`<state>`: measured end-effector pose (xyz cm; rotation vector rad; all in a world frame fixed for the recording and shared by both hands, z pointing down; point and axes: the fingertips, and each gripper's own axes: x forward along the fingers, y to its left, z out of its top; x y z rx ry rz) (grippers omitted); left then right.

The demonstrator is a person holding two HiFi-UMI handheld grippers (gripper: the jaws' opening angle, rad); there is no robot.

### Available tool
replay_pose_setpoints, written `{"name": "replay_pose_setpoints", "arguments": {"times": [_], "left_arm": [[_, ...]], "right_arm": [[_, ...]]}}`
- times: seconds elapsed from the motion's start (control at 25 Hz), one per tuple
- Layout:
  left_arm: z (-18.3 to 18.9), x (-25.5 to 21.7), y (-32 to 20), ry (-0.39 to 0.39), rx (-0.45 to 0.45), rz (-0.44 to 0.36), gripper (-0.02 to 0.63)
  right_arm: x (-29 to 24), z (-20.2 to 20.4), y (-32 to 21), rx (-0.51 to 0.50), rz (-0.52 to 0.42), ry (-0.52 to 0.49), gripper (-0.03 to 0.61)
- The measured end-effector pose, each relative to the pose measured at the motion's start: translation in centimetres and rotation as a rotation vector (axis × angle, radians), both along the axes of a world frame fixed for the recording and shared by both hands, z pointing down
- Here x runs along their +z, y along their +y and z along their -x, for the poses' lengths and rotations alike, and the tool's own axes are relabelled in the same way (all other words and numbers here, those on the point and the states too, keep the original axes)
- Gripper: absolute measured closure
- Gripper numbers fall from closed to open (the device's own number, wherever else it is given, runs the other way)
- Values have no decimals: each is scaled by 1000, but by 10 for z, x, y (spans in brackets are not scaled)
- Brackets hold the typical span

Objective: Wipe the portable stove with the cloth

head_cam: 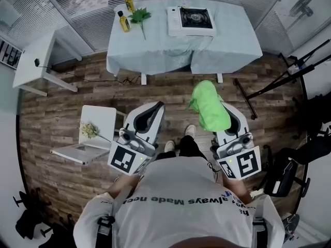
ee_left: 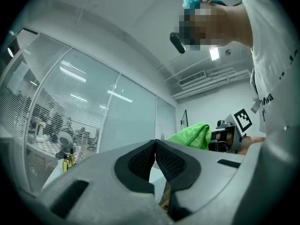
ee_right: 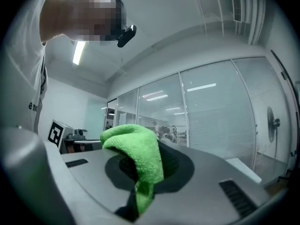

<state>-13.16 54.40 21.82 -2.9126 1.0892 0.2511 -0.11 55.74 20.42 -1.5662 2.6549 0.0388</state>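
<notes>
The portable stove point(head_cam: 190, 20), white with a black burner, sits on the far table point(head_cam: 170, 50) under a pale cloth. I stand well back from it. A bright green cloth point(head_cam: 208, 108) hangs clamped in my right gripper point(head_cam: 223, 112); the right gripper view has the cloth point(ee_right: 140, 158) folded over and between the jaws. My left gripper point(head_cam: 155, 111) is at my left side, its jaws shut and empty, the pads point(ee_left: 143, 161) meeting at their tips. From the left gripper view the green cloth point(ee_left: 193, 136) appears off to the right.
Two oil bottles point(head_cam: 124, 21) and a green leafy sprig point(head_cam: 139, 17) stand on the table left of the stove. A small white stool point(head_cam: 95, 133) with flowers is at my left. Black stands point(head_cam: 279, 81) and a bag point(head_cam: 282, 177) are on the right. A white desk point(head_cam: 41, 61) is at far left.
</notes>
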Motion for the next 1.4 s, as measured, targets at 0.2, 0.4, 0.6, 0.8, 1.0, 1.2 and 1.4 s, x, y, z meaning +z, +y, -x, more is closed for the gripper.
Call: {"name": "replay_pose_setpoints", "arguments": {"times": [0.2,0.4,0.6,0.8,1.0,1.2,1.4], "left_arm": [[-13,-1,-34,-9,-3,-12,601],[-45,-5,-81,2,-15,-26,601],[-97,-9,-134,-10,-15,-36,601],[-143,-12,-180,-3,-36,-38,601],[-182,-9,-210,-2,-10,-45,601],[-199,0,-231,-8,-8,-31,601],[-194,10,-265,-8,-43,-10,601]], "right_arm": [[6,-15,-35,-3,7,-4,555],[8,-47,-82,-5,9,-16,555],[6,-95,-136,-22,10,-22,555],[4,-143,-184,-43,6,-21,555],[9,-176,-220,-67,14,-18,555],[21,-187,-249,-94,45,-29,555],[29,-187,-280,-110,54,-31,555]]}}
